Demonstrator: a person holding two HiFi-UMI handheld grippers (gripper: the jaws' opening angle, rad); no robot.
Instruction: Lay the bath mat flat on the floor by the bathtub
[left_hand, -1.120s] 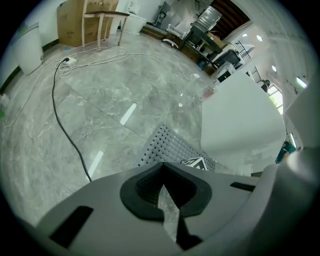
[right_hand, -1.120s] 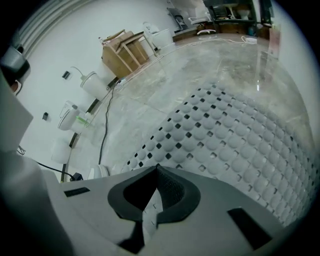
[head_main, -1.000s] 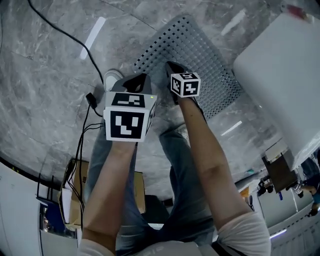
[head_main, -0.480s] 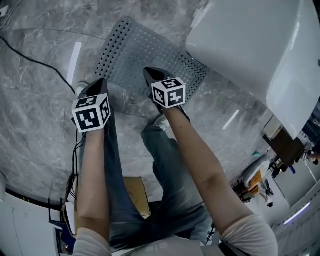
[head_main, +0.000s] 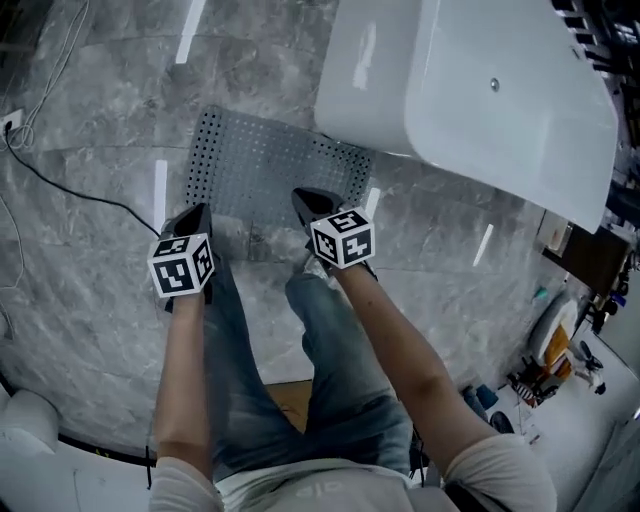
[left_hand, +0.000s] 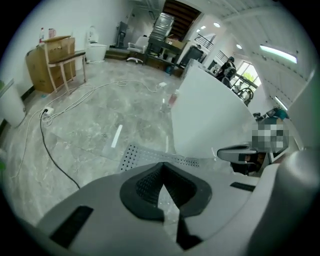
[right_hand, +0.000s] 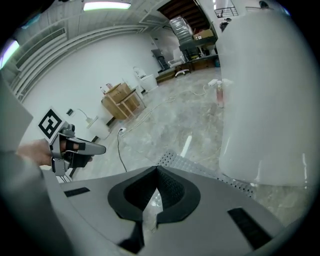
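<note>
The grey perforated bath mat (head_main: 270, 175) lies flat on the marble floor, its far edge along the white bathtub (head_main: 470, 90). My left gripper (head_main: 198, 212) hangs above the mat's near left corner, shut and empty. My right gripper (head_main: 300, 197) is above the mat's near edge, also shut with nothing in it. In the left gripper view the closed jaws (left_hand: 162, 166) point at the mat (left_hand: 142, 154) and the tub (left_hand: 210, 117). The right gripper view shows its closed jaws (right_hand: 156, 169) over the mat (right_hand: 175, 161) beside the tub (right_hand: 270, 100).
A black cable (head_main: 60, 175) runs over the floor left of the mat. White cords (left_hand: 75, 100) and a wooden stand with boxes (left_hand: 52, 57) lie farther off. Tools and clutter (head_main: 555, 350) sit on the floor at the right. My legs stand just before the mat.
Both grippers have risen away from the mat, still shut and empty. The head view has swung so the bathtub fills the upper right. The mat stays flat.
</note>
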